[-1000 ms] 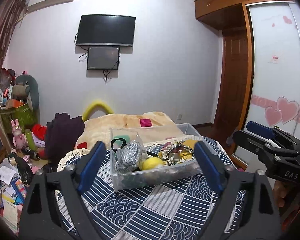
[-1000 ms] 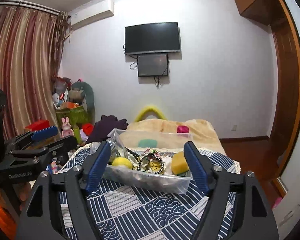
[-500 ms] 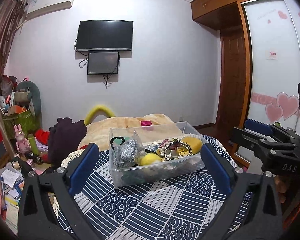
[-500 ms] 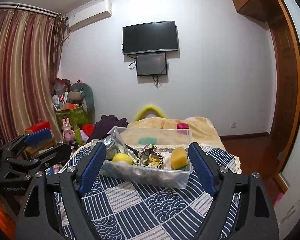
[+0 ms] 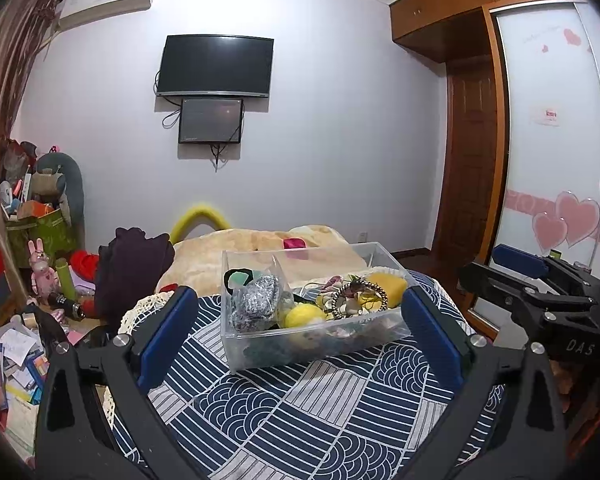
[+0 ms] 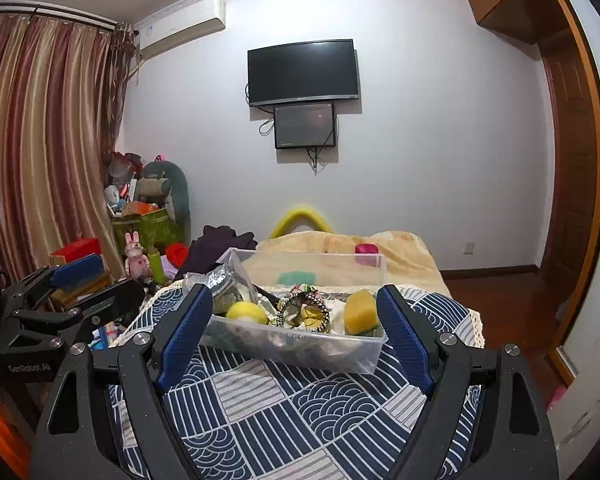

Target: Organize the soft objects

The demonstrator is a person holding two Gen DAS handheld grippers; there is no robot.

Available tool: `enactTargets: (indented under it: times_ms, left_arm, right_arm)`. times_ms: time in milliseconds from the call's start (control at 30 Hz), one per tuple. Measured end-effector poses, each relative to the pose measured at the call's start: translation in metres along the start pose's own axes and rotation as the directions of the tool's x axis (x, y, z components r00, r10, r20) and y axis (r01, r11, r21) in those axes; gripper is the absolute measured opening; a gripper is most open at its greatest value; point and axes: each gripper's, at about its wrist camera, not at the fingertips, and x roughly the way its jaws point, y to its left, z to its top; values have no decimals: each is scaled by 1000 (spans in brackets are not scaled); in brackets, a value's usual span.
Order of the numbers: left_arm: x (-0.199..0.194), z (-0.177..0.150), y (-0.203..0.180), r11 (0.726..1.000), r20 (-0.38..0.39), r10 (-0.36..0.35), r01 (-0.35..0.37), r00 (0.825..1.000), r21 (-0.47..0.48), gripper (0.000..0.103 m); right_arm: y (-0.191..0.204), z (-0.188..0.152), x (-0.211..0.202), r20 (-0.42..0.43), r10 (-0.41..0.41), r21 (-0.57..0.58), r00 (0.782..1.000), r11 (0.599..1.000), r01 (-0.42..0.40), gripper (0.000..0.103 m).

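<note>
A clear plastic bin [image 5: 260,348] [image 6: 364,356] stands on a blue and white patterned cloth [image 5: 300,408] [image 6: 284,404]. In it lie a yellow ball [image 5: 305,315] [image 6: 246,312], a yellow sponge [image 5: 386,283] [image 6: 360,312], a bagged silver scourer [image 5: 256,300], a beaded ring [image 5: 360,300] [image 6: 304,312] and a green item [image 6: 296,278]. My left gripper [image 5: 298,340] is open and empty, short of the bin. My right gripper [image 6: 296,336] is open and empty, also short of the bin. Each gripper shows at the side of the other's view.
A beige blanket [image 5: 228,252] with a pink item [image 5: 294,243] lies behind the bin. Dark clothing [image 5: 132,264] is heaped at the left. Clutter and toys [image 5: 28,280] crowd the floor at left. A wardrobe [image 5: 552,140] and door stand at right.
Both grippers have drawn back and risen a little from the bin, so the bin looks smaller and more cloth shows. Both stay open.
</note>
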Motion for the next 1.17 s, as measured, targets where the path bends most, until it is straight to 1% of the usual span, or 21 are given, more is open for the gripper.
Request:
enactTargets:
  times_ms: [433, 533, 633, 1167]
  left_arm:
    - [-1, 0, -1, 1000, 2, -4, 4, 1000, 4, 103]
    - [-1, 0, -1, 1000, 1, -16, 16, 1000, 0, 103]
    - [0, 0, 1, 1000, 1, -10, 10, 1000, -8, 103]
    - [2, -1, 3, 999, -31, -32, 31, 999, -26, 103]
  right_arm:
    - [2, -2, -1, -2, -1, -6, 1000, 1000, 1, 82]
    - [2, -2, -1, -3, 1, -5, 1000, 1000, -1, 82]
    - [2, -2, 0, -5, 1, -4, 1000, 1000, -1, 82]
    - [0, -3, 5, -25, 1, 1, 1000, 1000, -1, 82]
